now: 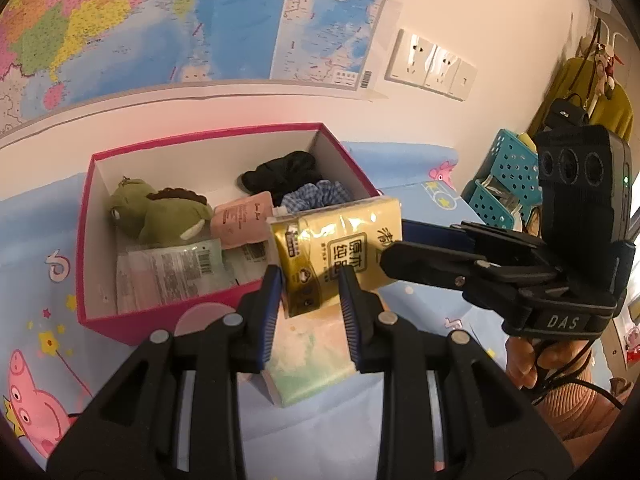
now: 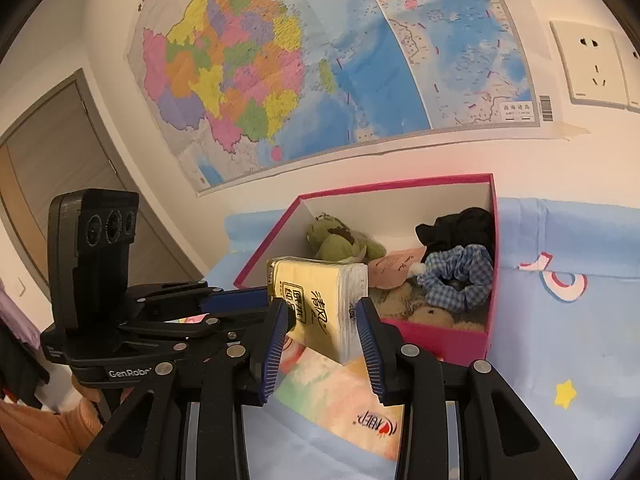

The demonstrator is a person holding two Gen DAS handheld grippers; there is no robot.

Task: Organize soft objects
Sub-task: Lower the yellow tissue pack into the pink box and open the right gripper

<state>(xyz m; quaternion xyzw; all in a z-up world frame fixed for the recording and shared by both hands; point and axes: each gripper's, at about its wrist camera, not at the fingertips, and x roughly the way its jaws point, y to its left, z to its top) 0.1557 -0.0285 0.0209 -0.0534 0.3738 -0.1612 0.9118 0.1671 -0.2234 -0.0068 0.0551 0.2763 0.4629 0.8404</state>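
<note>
A yellow tissue pack [image 1: 340,248] [image 2: 320,300] hangs over the near right corner of the open pink box [image 1: 224,132] [image 2: 400,184]. My left gripper [image 1: 310,276] [image 2: 268,304] is shut on one end of it. From the other side my right gripper [image 2: 322,308] [image 1: 394,240] is shut on the pack as well, with both pads against its faces. Inside the box lie a green plush toy [image 1: 156,212] [image 2: 340,240], a pink pouch [image 1: 244,220], a black cloth [image 1: 280,172] [image 2: 460,228], a blue checked scrunchie [image 1: 316,196] [image 2: 460,276] and a clear barcoded packet [image 1: 172,268].
A pastel tissue pack [image 1: 308,360] [image 2: 340,396] lies on the blue cartoon tablecloth [image 1: 40,240] under the held pack. Teal perforated baskets [image 1: 508,172] stand at the right. A map and wall sockets [image 1: 432,64] are behind the box. A person's hand [image 1: 528,364] holds the right gripper.
</note>
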